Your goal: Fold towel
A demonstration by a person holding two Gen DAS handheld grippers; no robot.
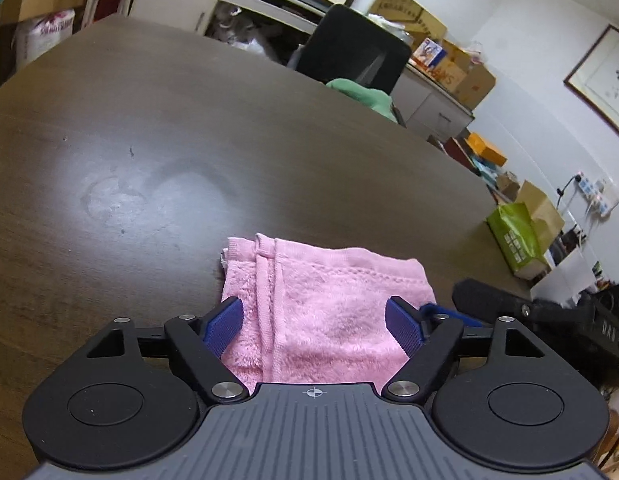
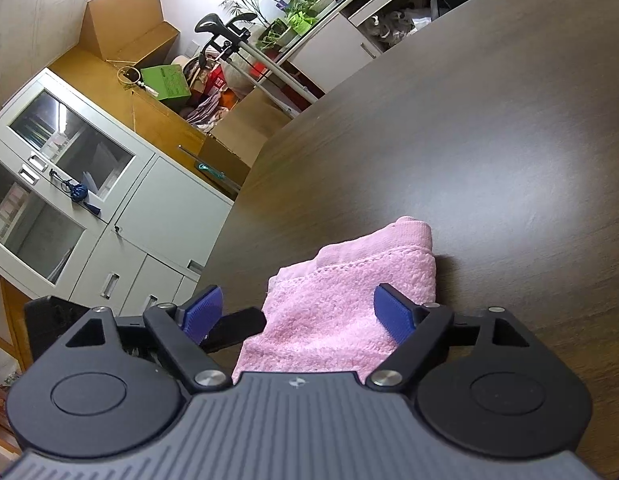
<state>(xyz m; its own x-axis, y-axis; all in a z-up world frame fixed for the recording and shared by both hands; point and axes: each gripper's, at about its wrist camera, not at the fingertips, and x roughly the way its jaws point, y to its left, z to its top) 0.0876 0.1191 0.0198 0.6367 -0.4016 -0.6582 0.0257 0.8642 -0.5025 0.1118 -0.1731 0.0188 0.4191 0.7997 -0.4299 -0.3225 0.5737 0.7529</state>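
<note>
A pink towel (image 1: 321,300) lies folded into a small thick bundle on the dark wooden table (image 1: 229,140). My left gripper (image 1: 315,320) is open, its blue pads spread over the towel's near part, gripping nothing. In the right wrist view the same towel (image 2: 349,292) lies between the spread blue pads of my right gripper (image 2: 297,312), which is open too. Part of the right gripper shows at the right of the left wrist view (image 1: 529,312), and a black part of the left gripper shows in the right wrist view (image 2: 237,328).
A black chair (image 1: 349,48) with a green cloth (image 1: 361,92) stands at the table's far edge. Boxes and bags (image 1: 521,236) crowd the floor to the right. White cabinets (image 2: 89,208) and cardboard boxes stand beyond the table's left edge.
</note>
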